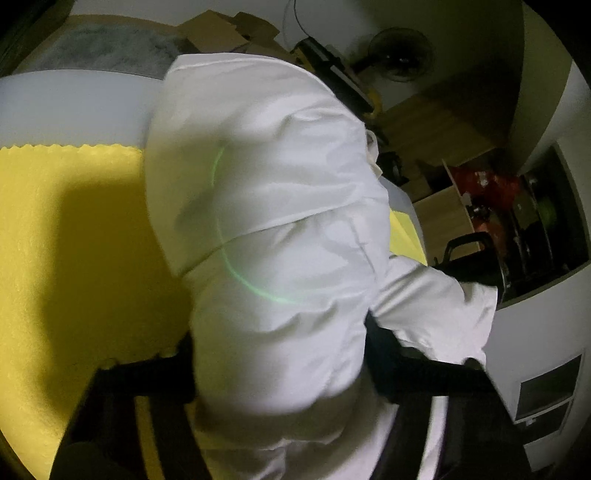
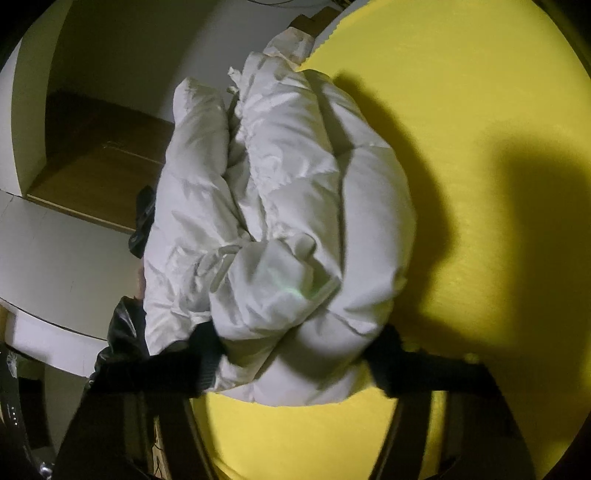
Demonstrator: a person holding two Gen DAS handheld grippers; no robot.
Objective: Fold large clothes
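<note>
A white puffer jacket (image 1: 273, 206), bunched into a thick quilted bundle, lies on a yellow mat (image 1: 74, 229) that covers a white desk (image 1: 66, 107). In the left wrist view the bundle runs from near the mat's scalloped far edge down toward the camera, w/ a sleeve (image 1: 436, 302) spilling off to the right, past the mat's right edge. In the right wrist view the same jacket (image 2: 280, 206) sits at the left edge of the mat (image 2: 480, 110), its padded folds and a drawcord loop turned up, part of it hanging over the desk (image 2: 55, 243) edge.

The left tongs (image 1: 280, 369) straddle the near end of the bundle: both black fingers (image 1: 155, 380) press into the padding from either side, jaws partway shut on the fabric. The right tongs (image 2: 295, 354) do likewise on their side, black pads (image 2: 199, 365) sunk into the puffed cloth, jaws about half closed and gripping it.

Dark shadows fall across the mat beside the jacket. Beyond the desk, left wrist view: cardboard boxes (image 1: 229, 29), a standing fan (image 1: 399, 51), wood flooring and an open white cabinet (image 1: 517, 221) holding red & dark items, too blurred to id. A glossy black item (image 2: 125, 325) shows at the desk edge in the right wrist view; what it is can't be told.
</note>
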